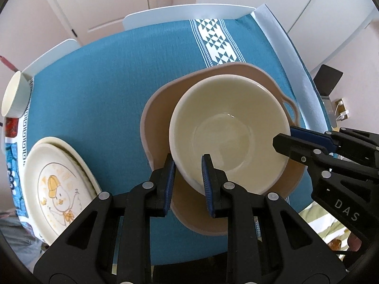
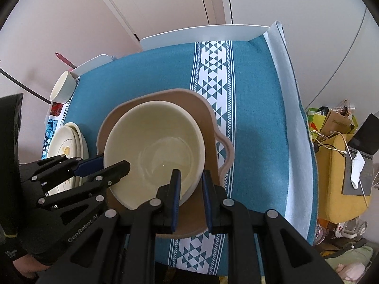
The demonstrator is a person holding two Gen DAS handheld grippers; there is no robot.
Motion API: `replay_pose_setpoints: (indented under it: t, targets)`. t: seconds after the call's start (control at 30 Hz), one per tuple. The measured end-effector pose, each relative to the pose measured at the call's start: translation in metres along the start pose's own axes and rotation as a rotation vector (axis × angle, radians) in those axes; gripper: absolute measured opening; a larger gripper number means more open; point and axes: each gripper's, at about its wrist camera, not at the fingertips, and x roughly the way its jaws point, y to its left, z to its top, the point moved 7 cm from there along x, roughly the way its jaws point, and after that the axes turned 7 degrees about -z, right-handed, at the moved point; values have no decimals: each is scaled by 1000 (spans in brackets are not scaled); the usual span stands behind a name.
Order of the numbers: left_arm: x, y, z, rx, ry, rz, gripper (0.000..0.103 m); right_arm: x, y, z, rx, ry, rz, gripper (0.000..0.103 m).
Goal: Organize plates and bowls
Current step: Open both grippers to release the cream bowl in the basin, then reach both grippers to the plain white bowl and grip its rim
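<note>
Teal-clothed tabletop (image 1: 94, 90). My left hand-held gripper (image 1: 188, 179) and right hand-held gripper (image 2: 191, 189) each straddle the cream bowl (image 1: 227, 130) rim, jaws not visibly clamped. Bowl sits inside tan dish (image 1: 156, 108). Nesting step appears finished; next, release and withdraw toward plates (image 1: 59, 189) at left.

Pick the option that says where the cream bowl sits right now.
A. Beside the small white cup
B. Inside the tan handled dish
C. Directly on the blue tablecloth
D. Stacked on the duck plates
B: the cream bowl sits inside the tan handled dish, whose rim and loop handle show around it, with both grippers' fingers straddling the bowl's wall.
</note>
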Motion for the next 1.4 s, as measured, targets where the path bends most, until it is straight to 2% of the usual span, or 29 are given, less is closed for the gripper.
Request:
replay_pose_setpoints:
  t: [0.23, 0.37, 0.5, 0.6, 0.63, 0.67, 0.7, 0.73, 0.77, 0.8, 0.83, 1.03, 1.2, 1.4]
  targets:
    - [-15, 0, 2, -4, -20, -3, 19, -16, 0, -3, 18, -18, 6, 17]
    - [-47, -1, 10, 3, -84, -2, 19, -44, 0, 3, 15, -73, 20, 17]
    - [-91, 5, 21, -16, -184, 15, 19, -72, 10, 17, -15, -141, 55, 17]
    - [-127, 21, 26, -60, -265, 33, 26, -90, 23, 33, -41, -176, 91, 17]
    - [-143, 31, 25, -84, -296, 46, 41, -96, 28, 39, -53, -187, 103, 17]
    - [-157, 43, 25, -113, -329, 69, 74, -101, 34, 45, -64, -198, 116, 17]
    - [-170, 53, 25, -138, -362, 90, 91, -104, 41, 50, -73, -208, 126, 20]
    - [-182, 62, 24, -156, -400, 107, 103, -110, 50, 58, -87, -227, 143, 34]
    - [-199, 73, 22, -175, -455, 121, 103, -113, 57, 64, -99, -239, 159, 47]
    - [-208, 81, 19, -184, -473, 126, 103, -117, 63, 70, -111, -254, 179, 78]
    - [-217, 91, 16, -198, -481, 135, 103, -122, 74, 76, -124, -272, 201, 97]
    - [-253, 170, -1, -318, -531, 197, 103, -137, 138, 107, -221, -357, 266, 102]
    - [-272, 240, -7, -396, -550, 205, 103, -148, 206, 139, -326, -451, 296, 102]
    - [-262, 334, -16, -509, -532, 149, 103, -115, 295, 182, -447, -380, 301, 102]
